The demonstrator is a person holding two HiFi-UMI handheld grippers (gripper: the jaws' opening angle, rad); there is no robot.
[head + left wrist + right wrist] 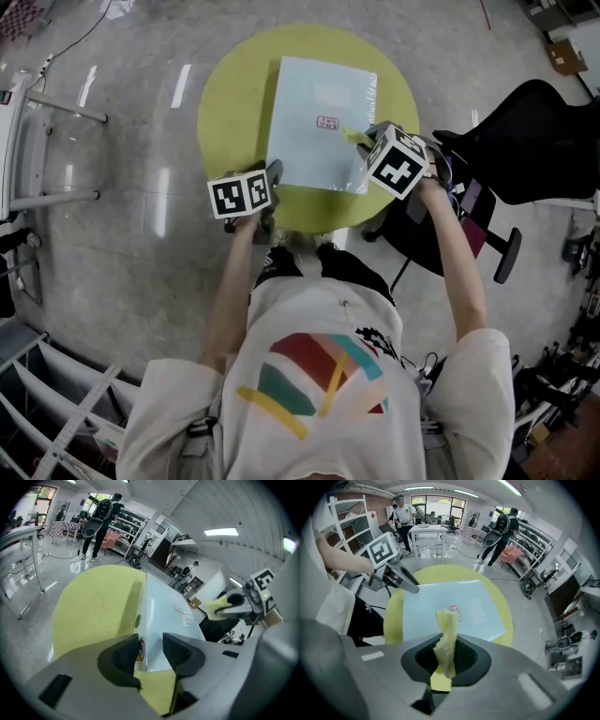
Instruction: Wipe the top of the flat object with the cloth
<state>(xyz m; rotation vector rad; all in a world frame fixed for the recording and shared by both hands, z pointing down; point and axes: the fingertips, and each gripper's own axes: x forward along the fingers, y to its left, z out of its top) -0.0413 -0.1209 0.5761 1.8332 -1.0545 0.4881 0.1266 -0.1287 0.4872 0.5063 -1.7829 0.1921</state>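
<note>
Pinching a crumpled, soft pale-yellow cloth (447, 637) in clamped jaws, right gripper (449, 656) hangs above glossy pale-blue rectangular flat object (314, 141) | object lies on round matte yellow-green table (230, 103) | left gripper (151, 651) jaws spread at its near-left corner

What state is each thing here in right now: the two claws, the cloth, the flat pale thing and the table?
left claw: open, jaws apart at the flat object's near corner, gripping nothing.
right claw: shut on the cloth.
cloth: bunched up, pinched in the right claw, its end sticking out past the jaws.
flat object: lying flat on the table, glossy top facing up.
table: standing, bearing the flat object.
</note>
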